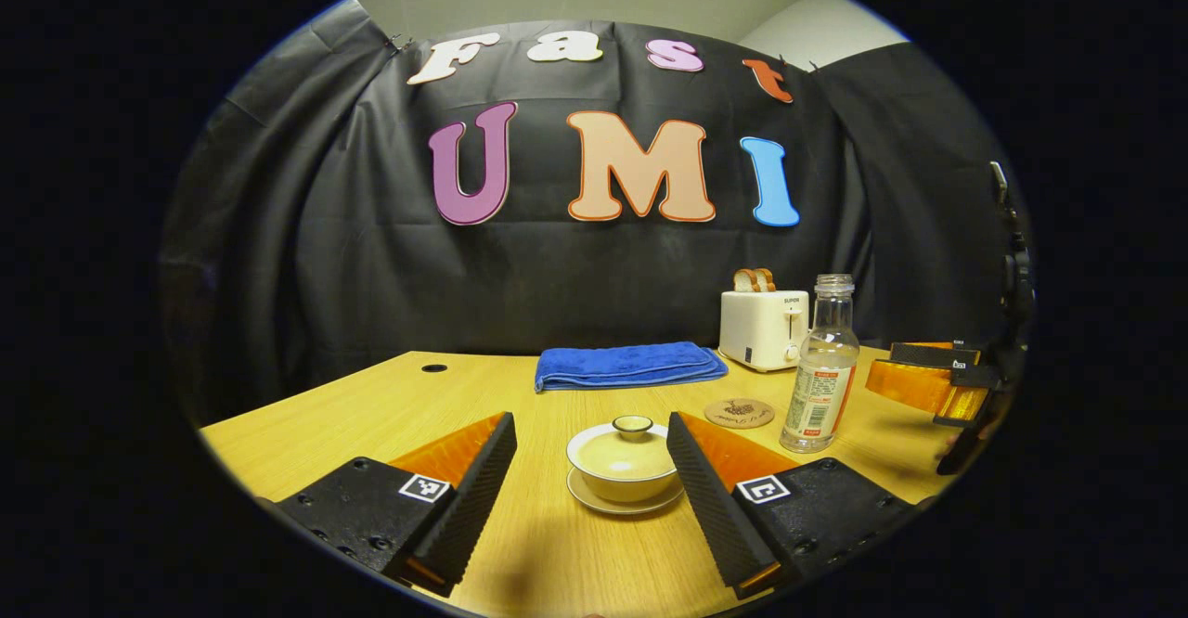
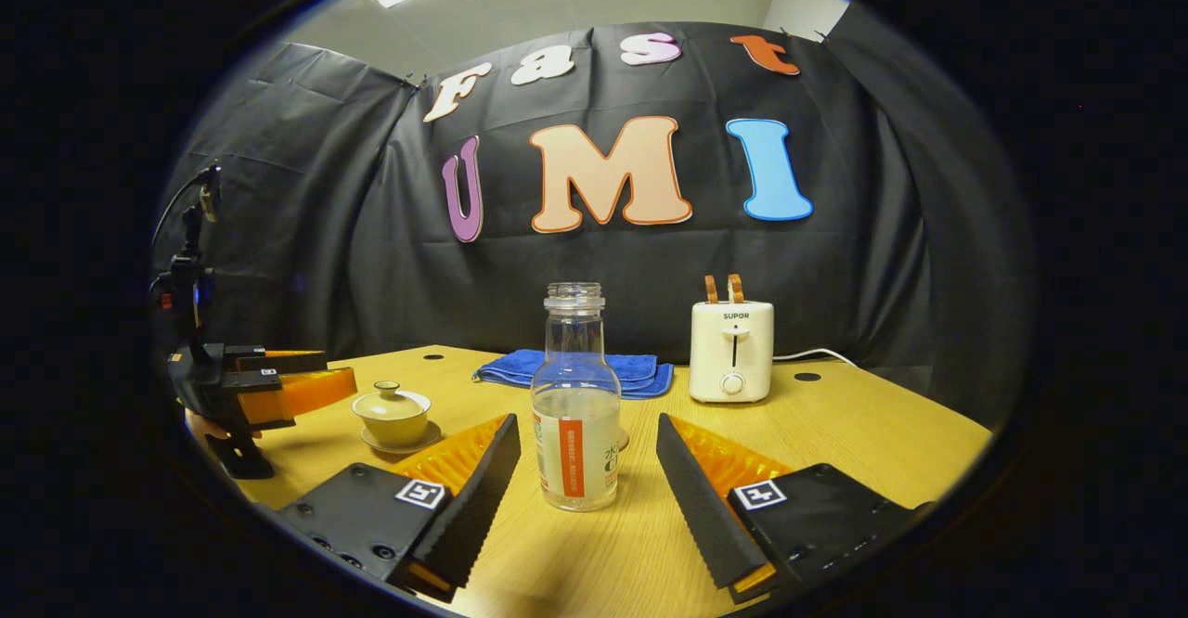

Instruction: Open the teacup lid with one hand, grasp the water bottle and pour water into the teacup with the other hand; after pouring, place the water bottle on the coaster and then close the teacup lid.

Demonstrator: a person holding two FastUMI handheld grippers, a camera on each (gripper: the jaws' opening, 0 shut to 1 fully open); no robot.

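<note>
Both grippers wide open, holding nothing: left gripper (image 1: 591, 456) frames lidded teacup (image 1: 624, 462) lower centre, right gripper (image 2: 587, 465) brackets uncapped, prob. half-full water bottle (image 2: 575, 405) for the grab.

1. The left gripper (image 1: 590, 423) is showing two wedge-shaped fingers (image 1: 455, 456) that are tapering toward their tips.
2. Ribbed, saw-toothed pads (image 1: 707, 497) are lining the inner faces.
3. Each finger is carrying a square black-and-white tag (image 1: 424, 487) on top of its block-shaped base.
4. Small round screws (image 1: 379, 541) are dotting those bases.
5. The right gripper (image 2: 587, 421) is wearing the same build, with tags and ribbed pads alike.
6. In the right gripper view, a thin dark cable (image 2: 176, 200) is arching above the left gripper's black upright mount (image 2: 190, 298).
</note>
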